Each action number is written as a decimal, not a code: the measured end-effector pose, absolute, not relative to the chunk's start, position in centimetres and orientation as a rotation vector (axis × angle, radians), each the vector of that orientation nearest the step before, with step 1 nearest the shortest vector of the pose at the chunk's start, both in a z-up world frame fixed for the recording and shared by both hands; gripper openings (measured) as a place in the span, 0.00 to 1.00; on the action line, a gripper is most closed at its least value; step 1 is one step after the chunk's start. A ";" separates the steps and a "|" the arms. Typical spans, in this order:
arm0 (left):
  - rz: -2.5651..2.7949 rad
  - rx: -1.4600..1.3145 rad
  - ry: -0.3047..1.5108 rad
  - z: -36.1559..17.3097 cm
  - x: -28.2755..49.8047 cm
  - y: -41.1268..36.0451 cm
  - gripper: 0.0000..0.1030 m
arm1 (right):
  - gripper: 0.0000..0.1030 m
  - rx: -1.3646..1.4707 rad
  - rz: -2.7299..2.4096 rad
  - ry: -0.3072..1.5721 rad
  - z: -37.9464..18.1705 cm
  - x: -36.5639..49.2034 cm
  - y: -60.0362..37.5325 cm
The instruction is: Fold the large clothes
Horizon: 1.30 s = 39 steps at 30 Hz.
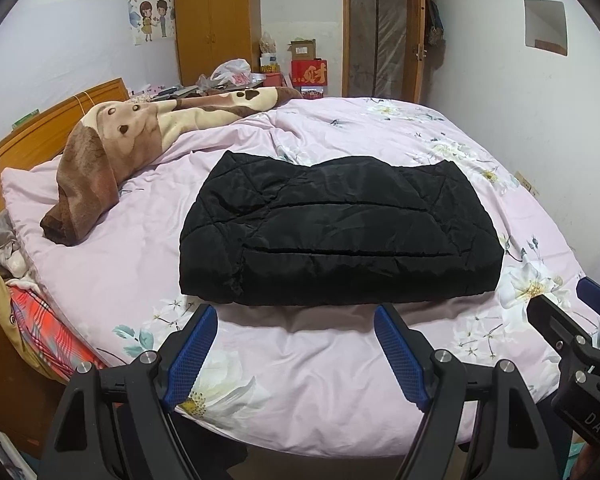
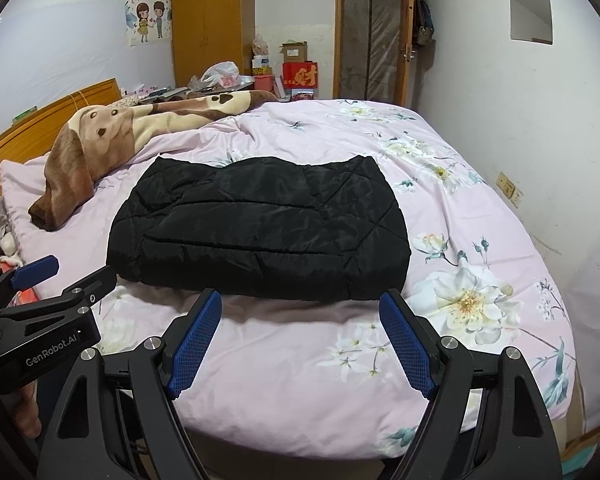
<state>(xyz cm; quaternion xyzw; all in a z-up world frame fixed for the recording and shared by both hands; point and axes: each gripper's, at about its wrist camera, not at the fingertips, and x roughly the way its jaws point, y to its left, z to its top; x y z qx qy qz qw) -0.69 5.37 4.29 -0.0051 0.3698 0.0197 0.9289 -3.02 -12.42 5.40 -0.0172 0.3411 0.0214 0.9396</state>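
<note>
A black quilted jacket [image 1: 340, 232] lies folded into a thick rectangle on the pink floral bedspread [image 1: 300, 380]; the right wrist view shows the same jacket [image 2: 260, 232] a little left of centre. My left gripper [image 1: 296, 312] hovers just short of the jacket's near edge, open, with nothing between its blue pads. My right gripper [image 2: 302, 300] stands the same way before the near edge, open and empty. Each gripper also shows at the other view's side: the right gripper [image 1: 568, 300] and the left gripper [image 2: 76, 272].
A brown and cream fleece blanket [image 1: 112, 152] lies bunched at the far left of the bed beside the wooden headboard [image 1: 48, 128]. A plaid pillow [image 1: 44, 328] sits off the left edge. A wardrobe [image 1: 216, 20], boxes and a door stand at the back; a white wall runs along the right.
</note>
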 end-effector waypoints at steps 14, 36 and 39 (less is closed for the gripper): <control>0.055 -0.009 0.759 4.2 -1.0 5.2 0.78 | 0.79 -0.040 0.051 0.695 5.4 -3.1 -12.4; 0.061 -0.005 0.761 4.1 -1.0 5.0 0.78 | 0.79 -0.047 0.056 0.695 5.3 -3.2 -12.2; 0.059 -0.003 0.761 4.1 -1.0 5.0 0.78 | 0.79 -0.045 0.055 0.696 5.3 -3.2 -12.1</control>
